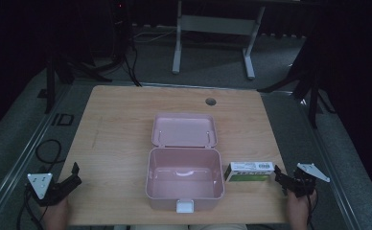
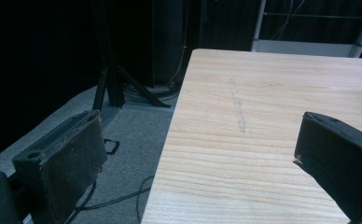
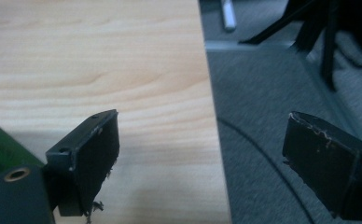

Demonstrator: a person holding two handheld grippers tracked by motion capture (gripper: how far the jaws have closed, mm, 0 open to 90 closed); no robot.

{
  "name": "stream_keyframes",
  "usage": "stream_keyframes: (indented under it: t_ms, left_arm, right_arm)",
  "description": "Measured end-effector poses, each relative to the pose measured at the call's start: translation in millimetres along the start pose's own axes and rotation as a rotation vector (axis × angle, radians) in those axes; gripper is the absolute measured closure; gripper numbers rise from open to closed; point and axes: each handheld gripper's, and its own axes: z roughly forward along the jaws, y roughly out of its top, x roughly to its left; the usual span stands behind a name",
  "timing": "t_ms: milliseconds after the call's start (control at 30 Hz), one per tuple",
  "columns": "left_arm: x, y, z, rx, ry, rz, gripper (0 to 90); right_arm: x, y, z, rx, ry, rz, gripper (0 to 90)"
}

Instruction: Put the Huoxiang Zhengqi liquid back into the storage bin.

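Well apart, hand-held grippers [image 1: 75,173] [image 1: 279,175] at table [image 1: 122,115] edges.

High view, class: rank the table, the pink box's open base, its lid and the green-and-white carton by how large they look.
1. Table
2. Pink box base
3. Lid, a little smaller, though it lies farther from the camera, so this step is unsure
4. Green-and-white carton
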Motion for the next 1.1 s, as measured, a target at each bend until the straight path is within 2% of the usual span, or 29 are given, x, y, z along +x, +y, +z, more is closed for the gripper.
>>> stream_keyframes:
  t_ms: [100, 167, 233, 333, 467, 533, 700, 867, 933, 1100]
  left_arm:
    - [0.0, 0.0, 0.0, 0.001, -0.001, 0.002, 2.1]
    - [-0.1, 0.0, 0.0, 0.003, -0.002, 0.004, 2.1]
    - [-0.1, 0.0, 0.0, 0.003, -0.002, 0.005, 2.1]
    - [-0.1, 0.0, 0.0, 0.003, -0.003, 0.005, 2.1]
    - [-0.1, 0.1, 0.2, 0.003, -0.005, 0.005, 2.1]
    - [-0.1, 0.1, 0.2, 0.005, -0.006, 0.007, 2.1]
    - [-0.2, 0.1, 0.2, 0.005, -0.008, 0.008, 2.1]
    - [-0.6, 0.1, 0.5, 0.004, -0.009, 0.012, 2.1]
    - [-0.6, 0.1, 0.5, 0.004, -0.009, 0.012, 2.1]
    - [-0.8, 0.1, 0.5, 0.005, -0.009, 0.013, 2.1]
  right_arm:
    - [-0.3, 0.6, 1.2, 0.026, -0.005, -0.016, 10.5]
    - [-0.4, 1.2, 1.0, 0.042, 0.008, -0.05, 10.5]
    - [-1.3, 2.4, 1.4, 0.053, 0.043, -0.054, 10.5]
    - [-1.6, 3.2, 3.2, 0.077, 0.066, -0.077, 10.5]
    - [-1.3, 3.8, 4.4, 0.135, 0.133, -0.107, 10.5]
    - [-0.2, 3.4, 3.2, 0.151, 0.132, -0.134, 10.5]
    - [1.2, 1.6, -5.3, 0.2, 0.165, -0.182, 10.5]
    - [1.2, 3.4, -16.5, 0.253, 0.227, -0.236, 10.5]
    - [1.4, 3.9, -18.1, 0.258, 0.232, -0.245, 10.5]
    - [4.9, 7.8, -29.5, 0.325, 0.285, -0.328, 10.6]
